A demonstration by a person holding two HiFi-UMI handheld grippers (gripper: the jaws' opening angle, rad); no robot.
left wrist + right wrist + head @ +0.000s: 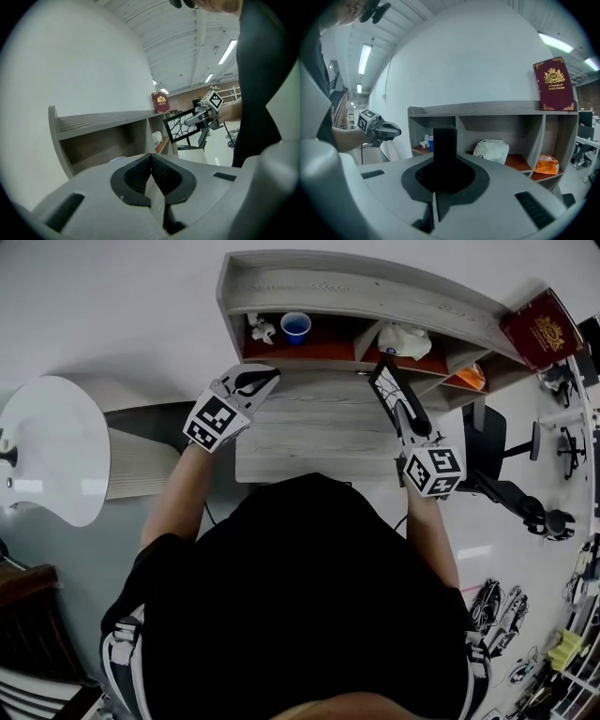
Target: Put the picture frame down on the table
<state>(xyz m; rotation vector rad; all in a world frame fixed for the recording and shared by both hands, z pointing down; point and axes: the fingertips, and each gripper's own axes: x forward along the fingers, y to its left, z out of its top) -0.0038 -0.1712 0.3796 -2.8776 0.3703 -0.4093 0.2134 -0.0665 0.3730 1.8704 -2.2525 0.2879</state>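
The picture frame [386, 382] is black with a white panel of dark branch lines. It is held tilted above the right part of the grey wooden table [309, 442], and my right gripper [405, 416] is shut on its lower edge. In the right gripper view the frame's black edge [444, 147] stands up between the jaws. The left gripper view shows the frame [180, 125] off to the right in the air. My left gripper [262, 380] hovers over the table's left rear corner, shut with nothing in it, its pads [140, 176] pressed together.
A grey shelf unit [356, 287] stands at the table's back. It holds a blue cup [295, 326], crumpled white paper [261, 330], a white bag [403, 338] and something orange [469, 379], with a red book [542, 329] on top. A black chair [497, 460] is at the right.
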